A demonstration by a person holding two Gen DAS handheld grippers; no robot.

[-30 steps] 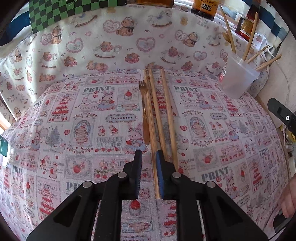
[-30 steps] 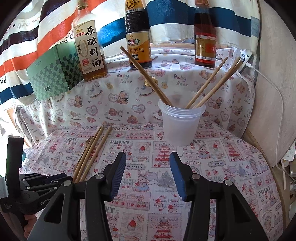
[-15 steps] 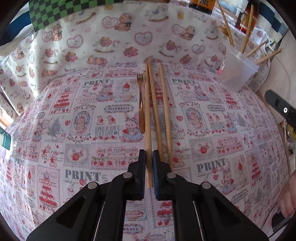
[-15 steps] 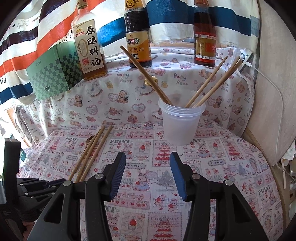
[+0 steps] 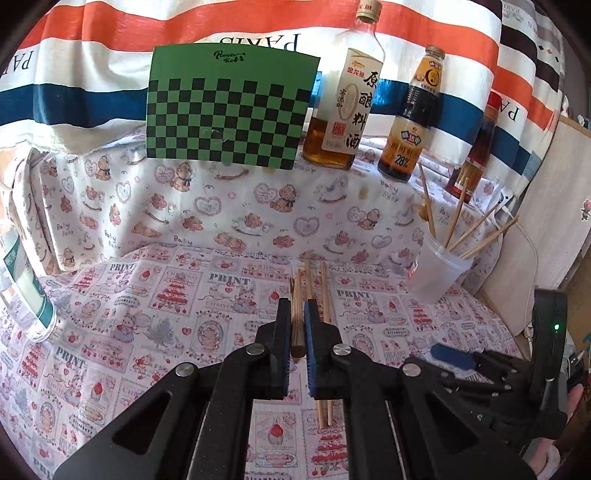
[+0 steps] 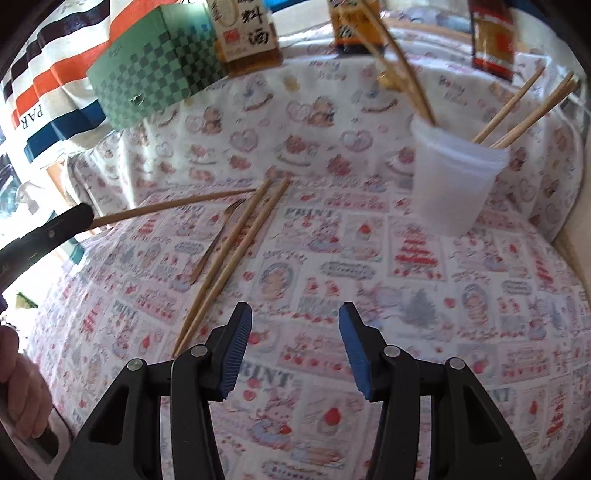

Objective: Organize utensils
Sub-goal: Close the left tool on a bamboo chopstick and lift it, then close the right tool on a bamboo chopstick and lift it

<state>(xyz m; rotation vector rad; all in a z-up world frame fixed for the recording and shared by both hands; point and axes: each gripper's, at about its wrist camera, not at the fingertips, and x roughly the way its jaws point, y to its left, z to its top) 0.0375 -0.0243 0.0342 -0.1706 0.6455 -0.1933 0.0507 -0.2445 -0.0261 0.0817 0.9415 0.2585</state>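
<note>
Left wrist view: one chopstick (image 5: 297, 325) is clamped in the left gripper (image 5: 295, 350), its long axis pointing ahead; the cup (image 5: 436, 273) lies ahead-right. The right gripper (image 6: 295, 347), jaws apart and empty, is held nearer the cup.

Sunlit striped cloth (image 5: 258, 33) hangs behind a print-covered table (image 5: 110, 295).
</note>
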